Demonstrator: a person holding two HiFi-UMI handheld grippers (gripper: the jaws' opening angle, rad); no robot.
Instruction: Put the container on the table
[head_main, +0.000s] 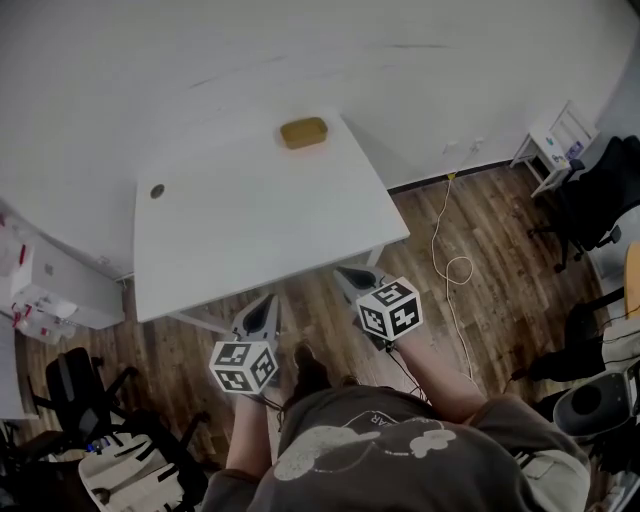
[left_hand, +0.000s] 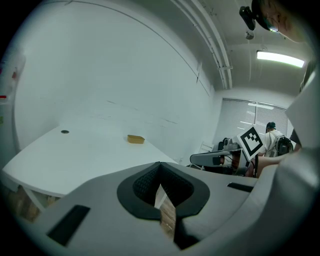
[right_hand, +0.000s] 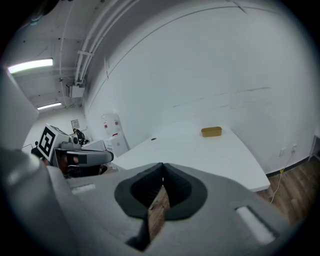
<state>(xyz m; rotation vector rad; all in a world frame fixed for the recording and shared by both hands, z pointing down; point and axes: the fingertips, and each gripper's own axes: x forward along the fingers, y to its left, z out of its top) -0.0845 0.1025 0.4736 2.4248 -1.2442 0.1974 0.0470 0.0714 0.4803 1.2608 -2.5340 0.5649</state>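
Note:
A small tan container (head_main: 303, 132) rests on the white table (head_main: 250, 230) near its far edge, close to the wall. It also shows far off in the left gripper view (left_hand: 135, 139) and the right gripper view (right_hand: 211, 131). My left gripper (head_main: 270, 301) hangs over the wood floor just short of the table's near edge, jaws shut with nothing between them (left_hand: 160, 166). My right gripper (head_main: 346, 272) is beside it at the table's near right corner, also shut and empty (right_hand: 162, 168). Both are well short of the container.
A round grommet (head_main: 157, 190) sits at the table's far left. A yellow cable (head_main: 447, 262) loops on the floor to the right. Black office chairs (head_main: 590, 205) stand right, a white cabinet (head_main: 60, 290) left, another chair (head_main: 85, 400) at lower left.

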